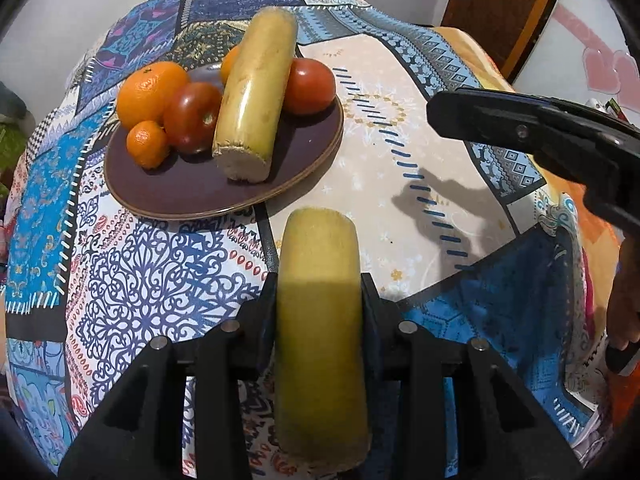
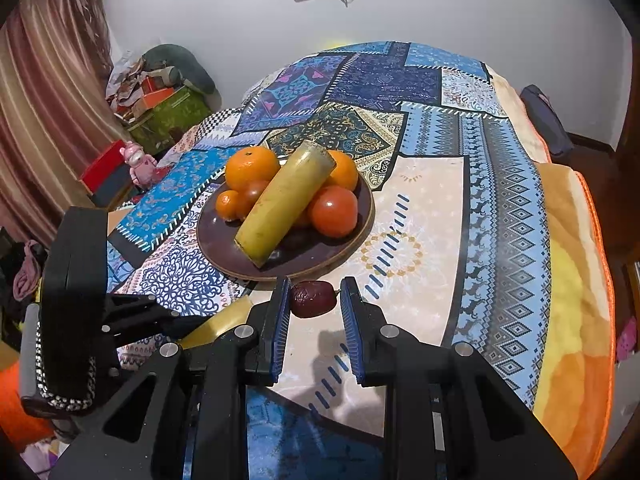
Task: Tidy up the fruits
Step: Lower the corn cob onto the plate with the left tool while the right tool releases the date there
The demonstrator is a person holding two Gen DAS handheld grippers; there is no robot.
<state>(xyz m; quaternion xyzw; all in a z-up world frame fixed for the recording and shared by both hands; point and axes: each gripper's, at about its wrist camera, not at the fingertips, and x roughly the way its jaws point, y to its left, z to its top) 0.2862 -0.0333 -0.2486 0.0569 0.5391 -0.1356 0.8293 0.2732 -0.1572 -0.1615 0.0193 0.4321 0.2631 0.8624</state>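
Six pieces are sitting together on the brown plate (image 1: 192, 196): a large orange (image 1: 150, 94), a small orange (image 1: 147, 144) in front of it, a third orange (image 1: 230, 62) peeping out at the back, two tomatoes (image 1: 192, 116) (image 1: 310, 86), and a cut yellow-green stalk (image 1: 252, 96) lying slantwise across the heap, its sawn end resting on the bare part of the plate. Two more pieces are waiting in the tools just short of the near rim. The left gripper (image 1: 320, 284) is clamping a second stalk piece (image 1: 316, 240) between its pads, part-open jaws pressing on both flanks and the cut end pointing towards the plate. The right gripper (image 2: 315, 282) is hovering beside it with its jaws nearly closed, and a small dark red fruit (image 2: 311, 300), perhaps a date, appears to be pinched lengthwise at the fingertips. No loose fruit is showing on the patchwork cloth (image 1: 160, 280) around the plate, so the gathering looks to be nearing its end, with only these two carried pieces needing a place. Room is getting tight: the open patch of plate is lying at the front, under the resting stalk's end, and a careless drop there risks rolling the round fruit off
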